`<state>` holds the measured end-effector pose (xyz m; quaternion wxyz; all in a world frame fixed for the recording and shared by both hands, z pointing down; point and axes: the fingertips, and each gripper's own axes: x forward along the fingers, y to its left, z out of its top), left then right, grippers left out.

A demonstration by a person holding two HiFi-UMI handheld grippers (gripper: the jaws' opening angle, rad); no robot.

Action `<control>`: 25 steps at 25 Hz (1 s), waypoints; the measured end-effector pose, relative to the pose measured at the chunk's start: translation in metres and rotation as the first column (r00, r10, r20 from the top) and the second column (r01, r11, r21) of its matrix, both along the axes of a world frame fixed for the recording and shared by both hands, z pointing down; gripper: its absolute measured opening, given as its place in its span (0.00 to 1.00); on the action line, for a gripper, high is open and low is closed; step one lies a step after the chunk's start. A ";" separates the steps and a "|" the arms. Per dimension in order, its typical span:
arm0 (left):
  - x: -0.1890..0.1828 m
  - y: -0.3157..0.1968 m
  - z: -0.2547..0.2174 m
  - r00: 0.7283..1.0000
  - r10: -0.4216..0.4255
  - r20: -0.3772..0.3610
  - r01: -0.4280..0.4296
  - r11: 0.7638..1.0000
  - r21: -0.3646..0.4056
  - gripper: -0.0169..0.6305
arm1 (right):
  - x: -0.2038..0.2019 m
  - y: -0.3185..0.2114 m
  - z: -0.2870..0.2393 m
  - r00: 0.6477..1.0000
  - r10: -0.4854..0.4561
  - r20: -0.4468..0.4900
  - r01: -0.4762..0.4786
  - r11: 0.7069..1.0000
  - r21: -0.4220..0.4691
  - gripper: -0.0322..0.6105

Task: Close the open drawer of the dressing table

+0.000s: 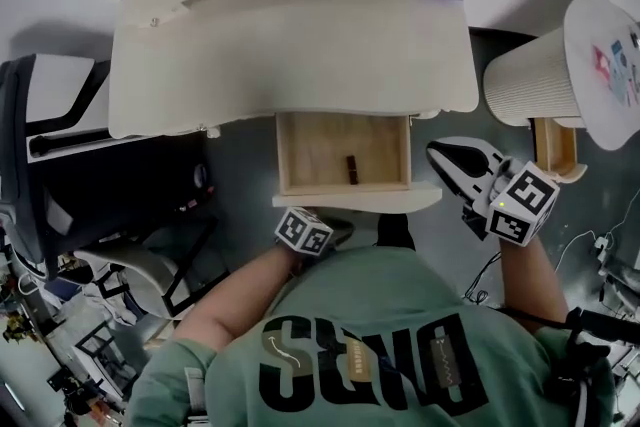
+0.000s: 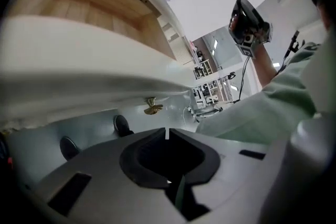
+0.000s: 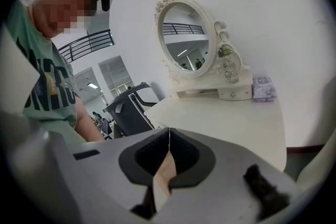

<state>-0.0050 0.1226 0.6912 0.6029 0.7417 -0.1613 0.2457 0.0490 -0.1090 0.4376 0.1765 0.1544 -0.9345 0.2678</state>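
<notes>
Sitting at a cream counter (image 1: 290, 55), a person in a green shirt (image 1: 370, 345) holds a gripper in each hand. The drawer (image 1: 343, 150) is open, pulled out from under the counter's front edge toward the person, with its wooden inside showing and a small dark thing (image 1: 352, 168) lying on its floor near the cream front panel (image 1: 355, 198). The left gripper (image 2: 167, 132) is low, just below and in front of that panel, angled up at its underside; its jaws are together with nothing between them. A brass knob (image 2: 153, 107) on the drawer front sits just above the jaw tips, and no contact is visible. The right gripper (image 3: 169, 134) is held higher, off the drawer's right end near the counter's front right corner, apart from the drawer; its jaws are together too, and empty. An oval mirror (image 3: 185, 39) in a carved white frame stands at the back of the counter, with a small lilac box (image 3: 264, 87) beside its base. A black chair (image 1: 60, 145) is left of the counter, and a white ribbed stool (image 1: 530, 75) is right of it.
</notes>
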 end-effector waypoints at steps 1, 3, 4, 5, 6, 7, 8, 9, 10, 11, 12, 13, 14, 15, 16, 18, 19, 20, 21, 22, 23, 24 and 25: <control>0.001 -0.002 0.005 1.000 -0.017 -0.013 0.017 1.000 -0.005 0.04 | -0.001 0.000 0.006 1.000 -0.008 -0.009 0.008 1.000 0.000 0.07; 0.003 -0.011 0.014 0.996 -0.073 -0.048 0.072 0.997 -0.017 0.05 | -0.001 -0.002 0.018 1.000 -0.015 -0.021 0.015 1.000 -0.004 0.07; 0.005 -0.015 0.018 0.992 -0.105 -0.068 0.103 0.994 -0.028 0.05 | 0.000 -0.002 0.023 1.000 -0.014 -0.025 0.014 1.000 -0.011 0.07; 0.007 -0.016 0.020 0.987 -0.133 -0.085 0.130 0.991 -0.042 0.11 | 0.002 0.000 0.028 0.999 -0.013 -0.029 0.012 1.000 -0.023 0.07; 0.009 -0.015 0.022 0.983 -0.156 -0.099 0.151 0.987 -0.057 0.17 | 0.003 0.002 0.031 0.999 -0.013 -0.033 0.012 0.999 -0.035 0.07; 0.012 -0.013 0.024 0.979 -0.173 -0.110 0.166 0.983 -0.074 0.22 | 0.005 0.005 0.034 0.999 -0.015 -0.038 0.014 0.999 -0.046 0.07; 0.014 -0.012 0.025 0.976 -0.186 -0.117 0.176 0.980 -0.088 0.28 | 0.006 0.007 0.037 0.999 -0.019 -0.043 0.016 0.999 -0.052 0.07; 0.015 -0.013 0.027 0.973 -0.196 -0.119 0.185 0.978 -0.095 0.32 | 0.006 0.009 0.040 0.999 -0.022 -0.048 0.019 0.998 -0.055 0.07; 0.016 -0.014 0.029 0.972 -0.204 -0.114 0.193 0.976 -0.097 0.34 | 0.007 0.009 0.042 0.998 -0.023 -0.051 0.021 0.998 -0.056 0.07; 0.015 -0.015 0.032 0.972 -0.212 -0.103 0.202 0.975 -0.096 0.36 | 0.007 0.009 0.044 0.998 -0.024 -0.053 0.021 0.998 -0.056 0.07; 0.014 -0.017 0.035 0.971 -0.220 -0.089 0.212 0.973 -0.094 0.38 | 0.008 0.009 0.044 0.998 -0.023 -0.052 0.020 0.998 -0.056 0.07; 0.012 -0.018 0.039 0.970 -0.232 -0.073 0.225 0.970 -0.091 0.40 | 0.008 0.009 0.044 0.998 -0.022 -0.051 0.019 0.998 -0.057 0.07; 0.010 -0.020 0.041 0.967 -0.247 -0.060 0.241 0.967 -0.087 0.41 | 0.008 0.009 0.044 0.999 -0.021 -0.050 0.018 0.998 -0.057 0.07; 0.008 -0.022 0.043 0.963 -0.266 -0.052 0.261 0.962 -0.080 0.41 | 0.008 0.010 0.044 0.999 -0.022 -0.049 0.019 0.998 -0.056 0.07; 0.007 -0.026 0.043 0.957 -0.286 -0.048 0.283 0.957 -0.070 0.41 | 0.009 0.010 0.044 0.998 -0.024 -0.050 0.021 0.998 -0.054 0.07; 0.005 -0.033 0.043 0.946 -0.320 -0.044 0.318 0.947 -0.051 0.41 | 0.010 0.012 0.044 0.998 -0.028 -0.055 0.026 0.998 -0.049 0.07; 0.005 -0.036 0.044 0.943 -0.331 -0.041 0.329 0.943 -0.044 0.41 | 0.012 0.013 0.045 0.998 -0.029 -0.057 0.026 0.999 -0.048 0.07; 0.006 -0.038 0.045 0.941 -0.338 -0.037 0.336 0.941 -0.038 0.41 | 0.013 0.014 0.045 0.998 -0.028 -0.059 0.025 0.999 -0.048 0.07; 0.007 -0.040 0.046 0.940 -0.340 -0.031 0.340 0.940 -0.032 0.41 | 0.015 0.015 0.046 0.998 -0.026 -0.061 0.023 0.999 -0.049 0.07; 0.007 -0.041 0.046 0.940 -0.340 -0.025 0.340 0.940 -0.024 0.41 | 0.016 0.016 0.047 0.998 -0.024 -0.064 0.021 0.999 -0.049 0.07; 0.009 -0.042 0.046 0.941 -0.337 -0.020 0.337 0.941 -0.013 0.40 | 0.017 0.017 0.047 0.998 -0.022 -0.065 0.019 0.999 -0.050 0.07; 0.010 -0.043 0.045 0.943 -0.332 -0.016 0.332 0.943 0.003 0.36 | 0.018 0.017 0.047 0.998 -0.020 -0.067 0.016 0.999 -0.050 0.07; 0.011 -0.044 0.043 0.946 -0.325 -0.009 0.325 0.945 0.021 0.30 | 0.019 0.017 0.048 0.998 -0.018 -0.067 0.015 0.999 -0.050 0.07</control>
